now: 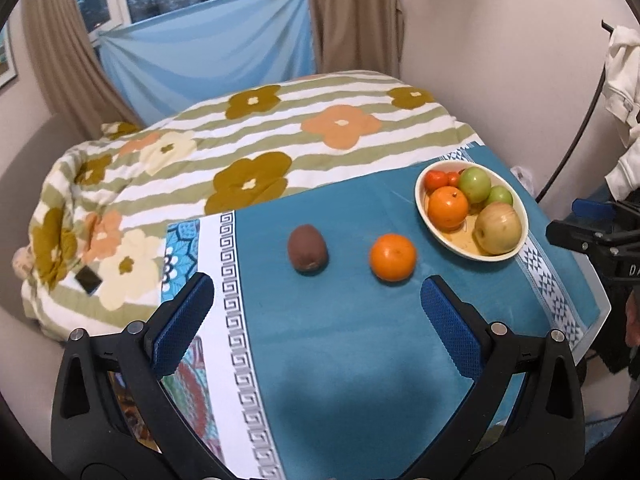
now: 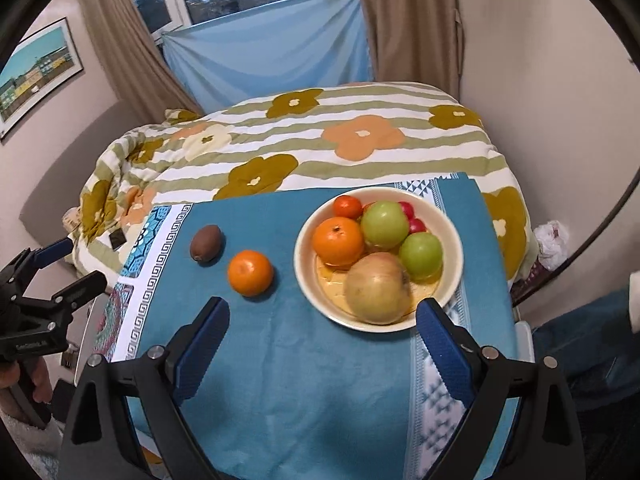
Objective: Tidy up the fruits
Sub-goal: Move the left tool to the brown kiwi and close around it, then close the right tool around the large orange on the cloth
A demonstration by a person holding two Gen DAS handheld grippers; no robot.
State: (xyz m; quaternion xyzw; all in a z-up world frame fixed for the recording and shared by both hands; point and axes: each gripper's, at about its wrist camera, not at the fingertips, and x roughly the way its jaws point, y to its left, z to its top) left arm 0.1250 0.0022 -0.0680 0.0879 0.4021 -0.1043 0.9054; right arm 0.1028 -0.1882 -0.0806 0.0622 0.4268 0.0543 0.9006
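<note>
A brown kiwi (image 1: 307, 253) (image 2: 205, 242) and a loose orange (image 1: 393, 257) (image 2: 251, 272) lie on the blue cloth (image 1: 352, 352) (image 2: 304, 380). A cream bowl (image 1: 424, 216) (image 2: 454, 240) to their right holds an orange (image 1: 448, 207) (image 2: 338, 240), two green apples (image 2: 385, 224), a yellowish apple (image 1: 498, 227) (image 2: 378, 287) and small red fruits. My left gripper (image 1: 316, 300) is open and empty, hovering short of the kiwi and loose orange. My right gripper (image 2: 322, 320) is open and empty, just before the bowl's near rim.
The cloth covers a small table at the foot of a bed with a flowered duvet (image 1: 248, 148) (image 2: 320, 140). A dark phone (image 1: 89, 280) (image 2: 117, 237) lies on the duvet at left. Walls and curtains stand behind. Clothes hang at the right (image 1: 624, 80).
</note>
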